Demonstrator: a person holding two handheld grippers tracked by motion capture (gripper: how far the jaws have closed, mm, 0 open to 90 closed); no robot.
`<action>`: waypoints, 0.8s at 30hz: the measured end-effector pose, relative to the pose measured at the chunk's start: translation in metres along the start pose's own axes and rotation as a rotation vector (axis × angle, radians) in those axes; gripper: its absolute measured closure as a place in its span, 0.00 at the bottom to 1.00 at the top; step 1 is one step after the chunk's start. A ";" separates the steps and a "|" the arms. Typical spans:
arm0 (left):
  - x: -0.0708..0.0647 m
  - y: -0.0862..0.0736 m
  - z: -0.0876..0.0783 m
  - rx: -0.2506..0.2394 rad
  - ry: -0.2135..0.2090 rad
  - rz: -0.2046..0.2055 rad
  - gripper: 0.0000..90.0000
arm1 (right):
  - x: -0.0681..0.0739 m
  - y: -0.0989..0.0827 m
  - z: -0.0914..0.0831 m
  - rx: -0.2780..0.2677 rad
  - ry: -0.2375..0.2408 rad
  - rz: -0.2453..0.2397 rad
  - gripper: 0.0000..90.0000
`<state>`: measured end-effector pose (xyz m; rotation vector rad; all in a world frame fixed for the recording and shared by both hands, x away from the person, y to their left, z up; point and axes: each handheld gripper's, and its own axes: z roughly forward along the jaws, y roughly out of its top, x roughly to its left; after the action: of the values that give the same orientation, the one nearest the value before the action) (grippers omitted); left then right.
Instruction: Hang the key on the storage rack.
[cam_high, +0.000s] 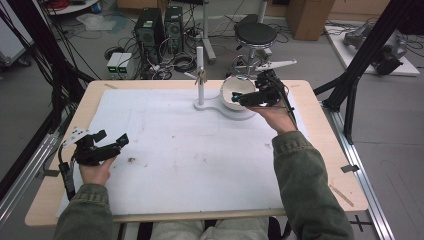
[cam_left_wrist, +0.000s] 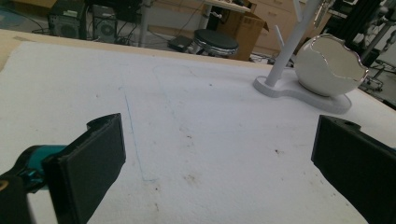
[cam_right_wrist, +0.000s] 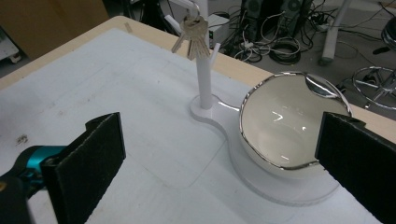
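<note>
The right gripper (cam_high: 243, 98) hangs at the far right part of the table, its two black jaws spread wide with nothing between them; in the right gripper view (cam_right_wrist: 219, 163) they frame a white egg-shaped bowl (cam_right_wrist: 292, 126) with a shiny jagged rim, which sits just ahead of and below the jaws, its hollow empty. Just beside the bowl, to the left of this gripper's line of sight, a white branched stand (cam_right_wrist: 203, 70) rises from the same flat white base (cam_right_wrist: 280, 186), and a bunch of keys (cam_right_wrist: 191, 35) hangs from one of its upper pegs. The left gripper (cam_high: 112, 140) is held well apart from all this, near the table's left edge, low over the white mat (cam_high: 175, 145); its jaws too stand wide apart and hold nothing. From the left gripper view (cam_left_wrist: 219, 163) the bowl (cam_left_wrist: 329, 67) and the stand (cam_left_wrist: 289, 46) lie far ahead and to the right, with bare, lightly stained mat (cam_left_wrist: 187, 121) in between.
</note>
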<state>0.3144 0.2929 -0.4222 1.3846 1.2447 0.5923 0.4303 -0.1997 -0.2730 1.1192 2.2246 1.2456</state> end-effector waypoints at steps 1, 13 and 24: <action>0.000 0.000 0.000 0.001 0.000 0.002 0.04 | -0.002 -0.002 -0.001 -0.001 -0.002 0.003 0.01; 0.000 0.000 0.001 0.005 -0.002 0.002 0.04 | -0.020 -0.040 -0.008 0.031 -0.049 0.059 0.01; 0.000 -0.001 0.001 0.007 0.000 0.004 0.04 | -0.025 -0.059 -0.009 0.046 -0.061 0.051 0.01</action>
<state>0.3153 0.2922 -0.4230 1.3933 1.2454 0.5907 0.4125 -0.2415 -0.3190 1.2220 2.2026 1.1694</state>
